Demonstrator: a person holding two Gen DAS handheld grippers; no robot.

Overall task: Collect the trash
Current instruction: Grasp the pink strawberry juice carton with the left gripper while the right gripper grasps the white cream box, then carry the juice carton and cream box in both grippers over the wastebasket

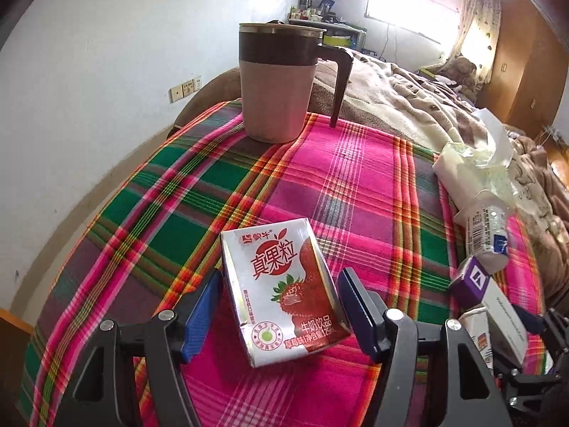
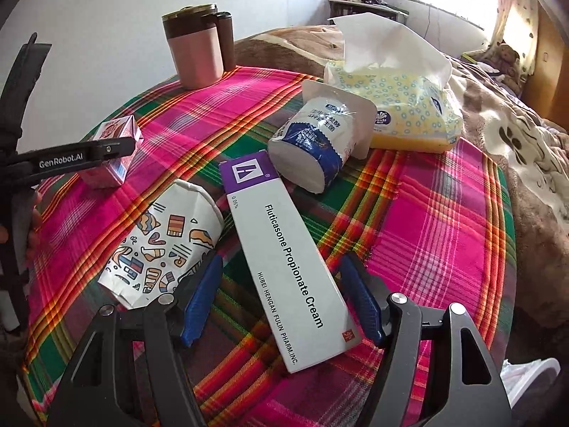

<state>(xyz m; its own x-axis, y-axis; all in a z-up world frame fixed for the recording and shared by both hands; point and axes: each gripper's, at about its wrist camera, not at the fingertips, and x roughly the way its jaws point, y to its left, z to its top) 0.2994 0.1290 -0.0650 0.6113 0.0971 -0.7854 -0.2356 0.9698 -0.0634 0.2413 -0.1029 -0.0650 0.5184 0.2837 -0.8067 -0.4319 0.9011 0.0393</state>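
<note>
**Two grippers over trash on a plaid-covered desk**

The left gripper (image 1: 279, 311) has its blue-padded jaws spread on either side of a small silver-and-red strawberry milk carton (image 1: 284, 295) that lies on the pink, green and orange plaid cloth (image 1: 355, 185). The left pad sits right against the carton's edge while a gap shows at the right pad, so nothing is clamped.

The right gripper (image 2: 282, 300) also stands apart, its jaws straddling a long white-and-purple cardboard cream box (image 2: 288, 263) lying flat on the cloth; both pads clear the box's sides. Just left of that box lies a crushed white paper cup with colourful doodles (image 2: 160, 245), and touching the box's far end is a tipped white-and-blue plastic yoghurt cup (image 2: 313, 142). Behind it rests a yellow patterned soft tissue pack (image 2: 402, 106) with a tissue sticking up. A pink-and-brown lidded mug (image 1: 275, 82) stands upright at the desk's far edge, beside a bed with a brown blanket (image 1: 409, 103).
</note>
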